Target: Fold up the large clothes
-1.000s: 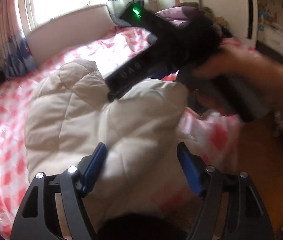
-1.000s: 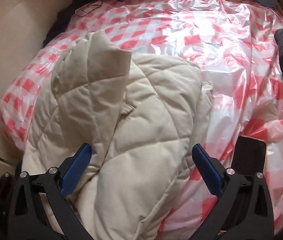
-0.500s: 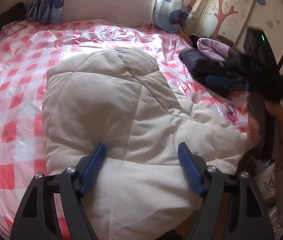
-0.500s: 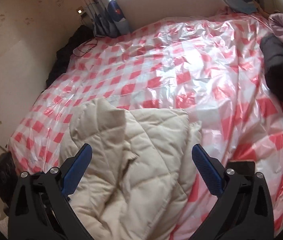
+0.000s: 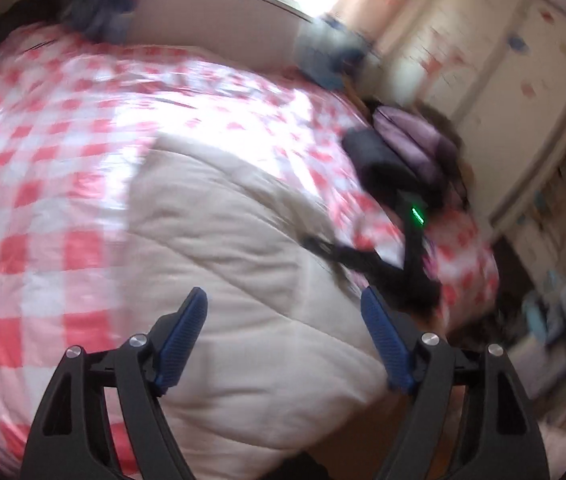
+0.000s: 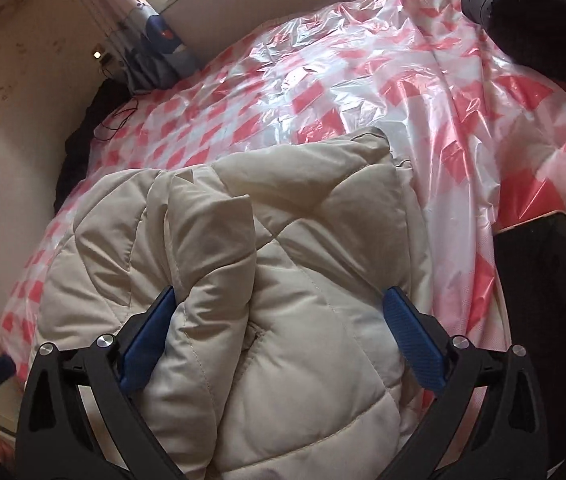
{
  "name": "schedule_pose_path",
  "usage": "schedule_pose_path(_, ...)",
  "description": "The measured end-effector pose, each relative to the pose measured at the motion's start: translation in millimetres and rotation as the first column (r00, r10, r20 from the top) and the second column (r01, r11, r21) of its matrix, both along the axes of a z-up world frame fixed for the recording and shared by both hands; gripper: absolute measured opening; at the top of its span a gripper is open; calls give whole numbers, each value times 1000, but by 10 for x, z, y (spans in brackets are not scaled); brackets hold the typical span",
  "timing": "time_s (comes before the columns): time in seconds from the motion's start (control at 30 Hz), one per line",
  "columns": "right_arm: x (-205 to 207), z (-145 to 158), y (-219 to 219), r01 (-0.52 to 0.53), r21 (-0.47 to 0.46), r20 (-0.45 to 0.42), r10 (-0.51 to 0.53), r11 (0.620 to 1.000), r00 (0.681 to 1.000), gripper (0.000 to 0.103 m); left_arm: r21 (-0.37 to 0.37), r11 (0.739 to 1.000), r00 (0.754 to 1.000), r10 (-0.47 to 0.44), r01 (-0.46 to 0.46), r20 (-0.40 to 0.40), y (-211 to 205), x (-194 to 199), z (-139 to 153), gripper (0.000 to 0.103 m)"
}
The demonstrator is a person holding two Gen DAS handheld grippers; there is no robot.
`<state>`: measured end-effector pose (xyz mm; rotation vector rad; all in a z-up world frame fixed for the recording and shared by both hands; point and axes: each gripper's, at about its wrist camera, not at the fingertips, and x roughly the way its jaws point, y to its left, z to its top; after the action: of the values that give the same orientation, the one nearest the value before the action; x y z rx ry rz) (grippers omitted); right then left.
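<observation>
Right wrist: cream padded coat (image 6: pixel 283 280) bunched between wide-open right tongs (image 6: pixel 279 320); left tongs (image 5: pixel 283 320) likewise agape above it

The jacket (image 6: pixel 267 280) lies on the bed (image 6: pixel 363 92), folded clothes (image 5: pixel 403 152) behind.

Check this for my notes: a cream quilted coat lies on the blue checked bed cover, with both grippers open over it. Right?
Not quite. The bed cover is red and white checked, not blue, as the right wrist view shows. The cream quilted coat does lie on it, with the left gripper and right gripper open.
</observation>
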<state>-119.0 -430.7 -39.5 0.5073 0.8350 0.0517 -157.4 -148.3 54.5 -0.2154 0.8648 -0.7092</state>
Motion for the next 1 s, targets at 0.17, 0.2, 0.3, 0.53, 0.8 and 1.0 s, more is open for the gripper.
schedule_pose_path(0.17,55,184,50,-36,-62,-63,32,997,997,96,-16,992,973,122,-127,-198,319,502,-387,79)
schedule_pose_path(0.2,46,235,58,-44,-79,-77,38,996,996,96,-13,994,969,102,-108,-224,299,548,-446,79)
schedule_pose_path(0.3,21,270,46,-70,-81,-133,59,994,989,96,-16,998,959,50,-57,-277,188,622,-627,83)
schedule_pose_path(0.53,-74,80,30,-13,-3,-116,13,1000,993,97,49,999,979,15,-5,-205,-144,548,-648,94)
schedule_pose_path(0.8,66,19,439,-19,185,68,6,983,998,97,217,972,993,64,-84,98,89,278,-185,80)
schedule_pose_path(1.0,359,41,914,-180,80,-15,181,981,983,97,242,964,991,125,-110,-48,667,402,-515,80)
